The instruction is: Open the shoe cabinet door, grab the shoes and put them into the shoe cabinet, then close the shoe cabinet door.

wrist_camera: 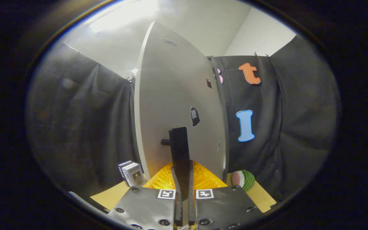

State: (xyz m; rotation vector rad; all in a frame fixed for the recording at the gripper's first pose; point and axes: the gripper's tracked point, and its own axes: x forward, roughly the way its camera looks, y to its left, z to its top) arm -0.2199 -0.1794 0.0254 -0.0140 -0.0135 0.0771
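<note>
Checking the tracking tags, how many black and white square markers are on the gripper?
2. One marker sits on the gripper's left pad, the other marker on the right pad, either side of the black door handle that the fingers clamp. Others may be hidden.

The handle [179, 150] is projecting from the cabinet door [177, 105]; boxes [132, 174] are standing left, a ball [243, 179] right.

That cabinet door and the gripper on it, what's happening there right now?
The hand-held gripper is shut on the black handle of the white cabinet door, both fingers pressing its lower end. The door stands angled, partly swung rather than flat. Beyond the fingers sit an orange ribbed object, a small box beside the door, and a green-striped ball.
</note>
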